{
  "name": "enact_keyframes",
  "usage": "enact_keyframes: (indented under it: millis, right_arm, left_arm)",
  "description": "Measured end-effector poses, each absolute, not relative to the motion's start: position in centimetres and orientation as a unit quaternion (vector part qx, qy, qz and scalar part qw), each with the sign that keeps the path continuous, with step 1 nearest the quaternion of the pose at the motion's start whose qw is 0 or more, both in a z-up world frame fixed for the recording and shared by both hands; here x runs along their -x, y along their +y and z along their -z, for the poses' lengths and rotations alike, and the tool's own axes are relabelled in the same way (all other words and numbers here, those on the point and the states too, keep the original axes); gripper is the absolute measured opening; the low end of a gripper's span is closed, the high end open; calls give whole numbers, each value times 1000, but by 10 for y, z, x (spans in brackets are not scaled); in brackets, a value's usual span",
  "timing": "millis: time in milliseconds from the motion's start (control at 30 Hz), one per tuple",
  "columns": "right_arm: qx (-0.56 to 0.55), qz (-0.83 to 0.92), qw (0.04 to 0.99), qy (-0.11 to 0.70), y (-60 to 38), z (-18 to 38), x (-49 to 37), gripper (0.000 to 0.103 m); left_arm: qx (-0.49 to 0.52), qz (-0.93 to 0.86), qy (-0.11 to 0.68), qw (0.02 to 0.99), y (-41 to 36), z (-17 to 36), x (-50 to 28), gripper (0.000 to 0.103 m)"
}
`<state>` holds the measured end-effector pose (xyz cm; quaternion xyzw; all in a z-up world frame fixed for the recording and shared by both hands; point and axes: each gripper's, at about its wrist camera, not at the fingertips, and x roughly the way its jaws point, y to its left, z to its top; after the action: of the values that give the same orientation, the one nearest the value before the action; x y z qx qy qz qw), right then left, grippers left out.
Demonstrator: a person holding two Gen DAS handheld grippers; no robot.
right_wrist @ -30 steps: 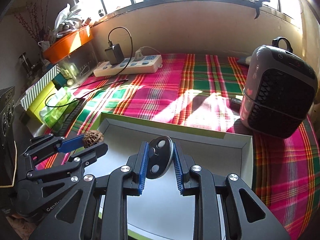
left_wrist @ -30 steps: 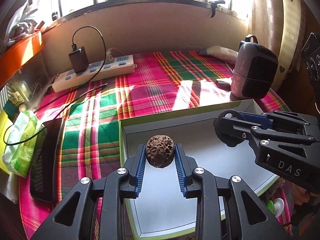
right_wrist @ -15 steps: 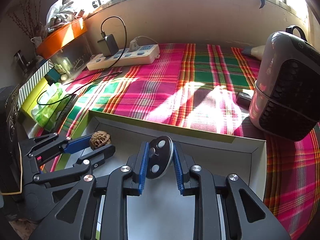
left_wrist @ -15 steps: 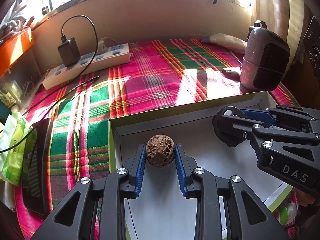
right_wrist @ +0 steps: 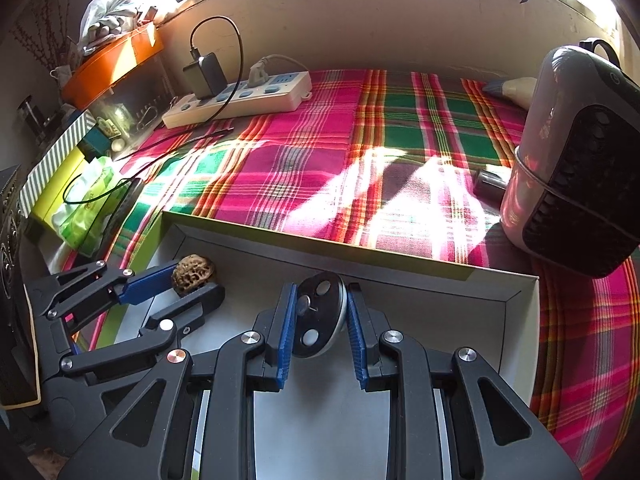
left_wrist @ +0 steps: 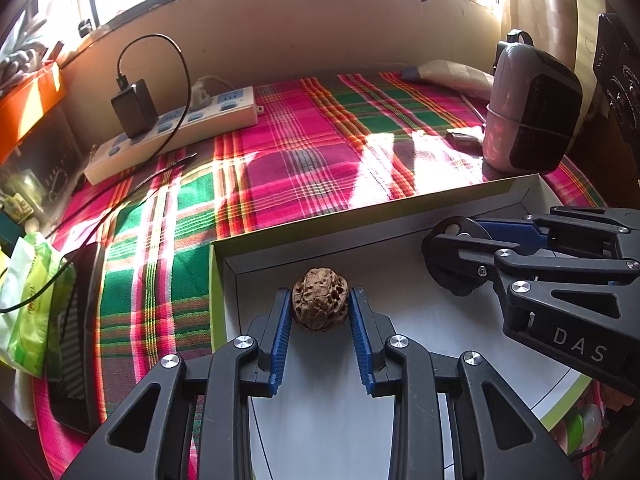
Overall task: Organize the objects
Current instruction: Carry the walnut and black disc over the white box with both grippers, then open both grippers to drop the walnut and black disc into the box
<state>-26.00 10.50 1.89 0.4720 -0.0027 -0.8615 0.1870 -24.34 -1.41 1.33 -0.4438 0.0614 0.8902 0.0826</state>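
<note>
A brown wrinkled walnut (left_wrist: 319, 300) sits pinched between the blue pads of my left gripper (left_wrist: 319, 305), which is shut on it low over the far left corner of a shallow white box with a green rim (left_wrist: 360, 216). My right gripper (right_wrist: 320, 316) is shut on a round black disc with metal studs (right_wrist: 318, 318), held edge-on over the box's middle. In the left wrist view the right gripper (left_wrist: 456, 258) and its disc (left_wrist: 452, 256) are at the right. In the right wrist view the left gripper (right_wrist: 192, 280) and walnut (right_wrist: 193, 274) show at the left.
The box (right_wrist: 516, 300) lies on a pink and green plaid cloth (left_wrist: 300, 160). Behind it are a white power strip with a black charger (left_wrist: 172, 128) and cable. A grey and black heater (right_wrist: 580, 160) stands at the right. A green tissue pack (left_wrist: 28, 308) and a dark phone (left_wrist: 76, 340) lie at the left.
Both grippers have come a little lower and further over the box, each still holding its object. The box's far rim now sits closer in both views.
</note>
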Motion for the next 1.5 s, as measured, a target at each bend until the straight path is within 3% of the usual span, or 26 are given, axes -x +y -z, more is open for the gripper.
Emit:
enact_keyframes:
  millis: [333,467,767,1500]
  right_arm:
    - [-476,859,189,0,102,-19,259,26]
    - [-474,860,189,-1,101,-20,257,37]
    - [-457,870,185,0,104,-32,244,45]
    - [-399,901,171,7,119,-60,178,45]
  left_arm:
    - [445,-890,59,83,-14,-14,243,30]
    - [444,-890,57,82,-16,-15,241,34]
    - [437,-895,49,77,-21,-23,229,36]
    - [389,-918,27,79,-35,-57,161,37]
